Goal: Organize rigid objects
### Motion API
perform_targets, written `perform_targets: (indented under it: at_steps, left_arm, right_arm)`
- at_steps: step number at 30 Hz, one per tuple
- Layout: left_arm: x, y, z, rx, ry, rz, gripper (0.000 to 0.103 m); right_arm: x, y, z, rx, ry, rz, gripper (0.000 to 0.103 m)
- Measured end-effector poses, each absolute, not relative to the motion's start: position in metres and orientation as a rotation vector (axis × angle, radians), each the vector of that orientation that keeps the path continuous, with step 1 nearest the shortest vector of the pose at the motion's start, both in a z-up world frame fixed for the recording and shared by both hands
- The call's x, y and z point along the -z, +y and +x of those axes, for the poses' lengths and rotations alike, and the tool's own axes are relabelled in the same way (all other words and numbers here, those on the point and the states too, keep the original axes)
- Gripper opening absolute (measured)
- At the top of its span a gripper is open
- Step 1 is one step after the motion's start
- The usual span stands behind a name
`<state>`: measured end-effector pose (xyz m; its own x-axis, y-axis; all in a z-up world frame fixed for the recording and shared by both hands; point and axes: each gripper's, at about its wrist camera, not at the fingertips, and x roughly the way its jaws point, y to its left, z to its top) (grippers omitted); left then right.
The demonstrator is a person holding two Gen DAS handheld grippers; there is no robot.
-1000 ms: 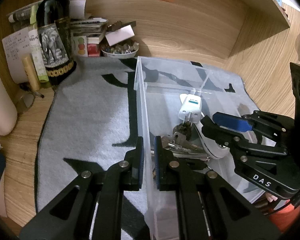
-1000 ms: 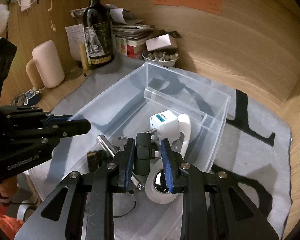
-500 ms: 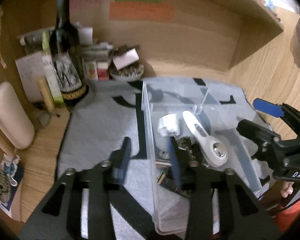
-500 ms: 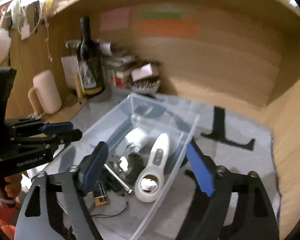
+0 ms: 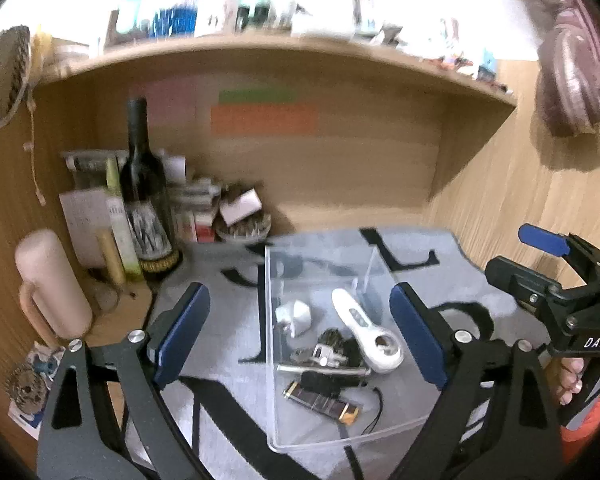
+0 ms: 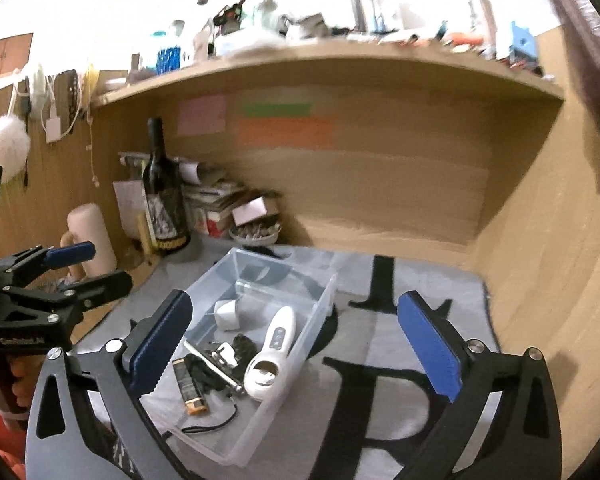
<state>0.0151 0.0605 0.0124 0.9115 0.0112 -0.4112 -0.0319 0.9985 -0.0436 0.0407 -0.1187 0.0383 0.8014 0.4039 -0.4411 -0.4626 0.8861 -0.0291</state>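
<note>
Both tongs opening wide over the clear box, nothing gripped

Left gripper (image 5: 300, 332) had its blue pads spread far apart and was widening, empty; the clear plastic box (image 5: 274, 360) showed between the pads but neither pad touched it. Right gripper (image 6: 296, 344) was the same, jaws opening, far apart, holding nothing, hanging above the box. Box sat on a grey mat with black letters (image 6: 380, 392) on the wooden desk. Inside the box lay a white handheld device (image 6: 270, 354), a white plug adapter (image 6: 226, 314), a dark lighter with gold end (image 6: 190, 390), a metal rod (image 6: 212, 366) and a tangle of dark small bits, hard to make out. Wine bottle (image 5: 144, 204) and a pale pink mug (image 5: 50, 284) stood off to the left, well apart from the box
</note>
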Motion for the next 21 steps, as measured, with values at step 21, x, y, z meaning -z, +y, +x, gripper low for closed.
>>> perform_targets:
  at_steps: [21]
  left_arm:
    - [-0.033, 0.017, -0.043, -0.017, 0.233, -0.016, 0.103]
  right_arm:
    - [-0.058, -0.155, -0.013, -0.412, 0.287, -0.091, 0.103]
